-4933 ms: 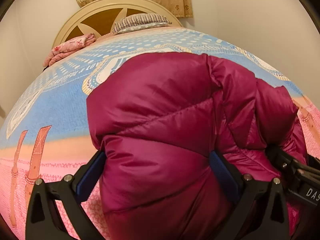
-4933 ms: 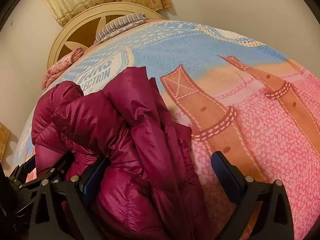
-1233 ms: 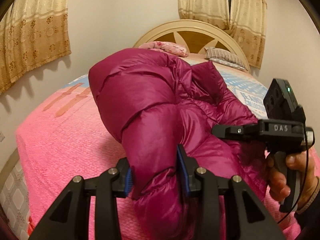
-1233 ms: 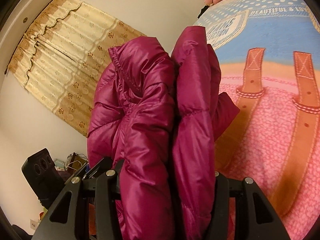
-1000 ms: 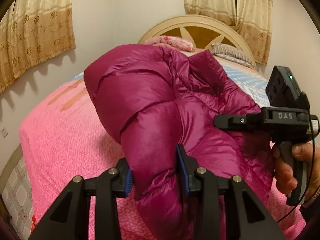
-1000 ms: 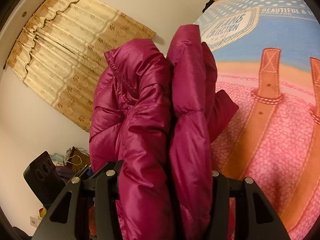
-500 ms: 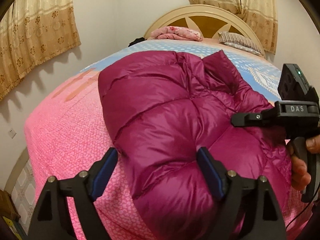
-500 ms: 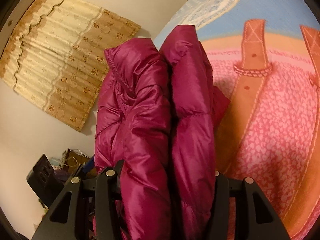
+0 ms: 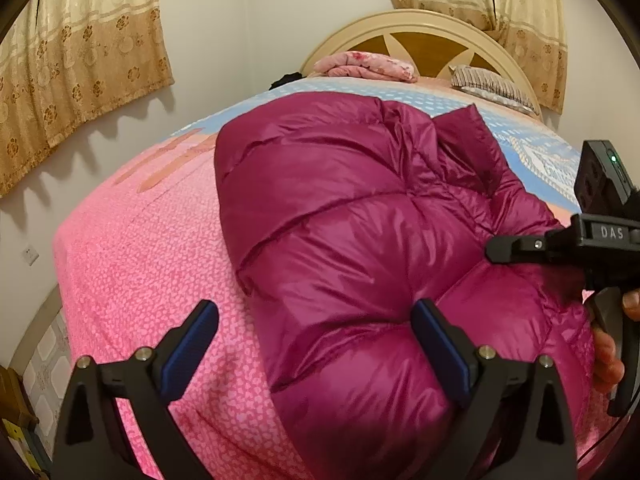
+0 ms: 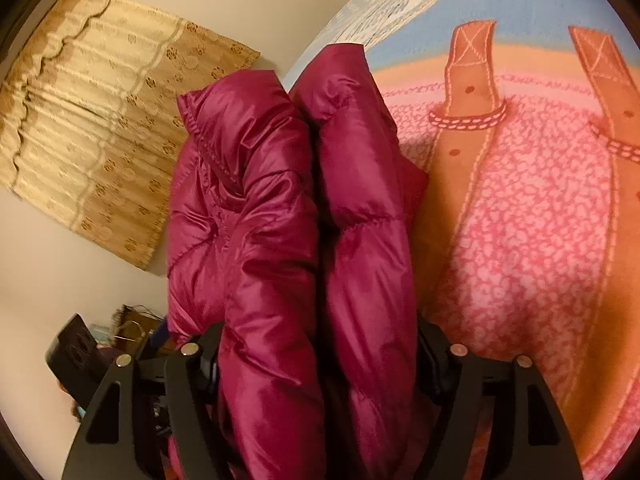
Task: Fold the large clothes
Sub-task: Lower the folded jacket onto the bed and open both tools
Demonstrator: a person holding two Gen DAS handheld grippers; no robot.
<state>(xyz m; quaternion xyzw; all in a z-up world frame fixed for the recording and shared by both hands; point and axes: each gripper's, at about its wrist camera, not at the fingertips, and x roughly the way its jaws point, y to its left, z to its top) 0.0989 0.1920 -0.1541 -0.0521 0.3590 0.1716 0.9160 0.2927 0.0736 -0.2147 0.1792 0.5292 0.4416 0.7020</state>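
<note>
A magenta puffer jacket [image 9: 360, 220] lies folded in a thick bundle on the pink bedspread [image 9: 140, 260]. My left gripper [image 9: 316, 336] is open, its blue pads [image 9: 192, 340] on either side of the bundle's near left corner, not pinching it. My right gripper [image 10: 316, 356] is shut on two thick folds of the jacket [image 10: 280, 220] and holds that edge. The right gripper [image 9: 568, 240] also shows at the right of the left wrist view, in a hand, at the jacket's right edge.
The bedspread [image 10: 540, 220] has orange strap shapes and a blue part further up. A cream headboard [image 9: 420, 40], a pink bundle [image 9: 364, 64] and a striped pillow [image 9: 492, 84] are at the far end. Curtains [image 9: 80, 60] hang left. Clutter [image 10: 80, 348] sits on the floor.
My left gripper has opened and let go of the jacket fold. The bundle has come down onto the bed. My right gripper stays shut on it.
</note>
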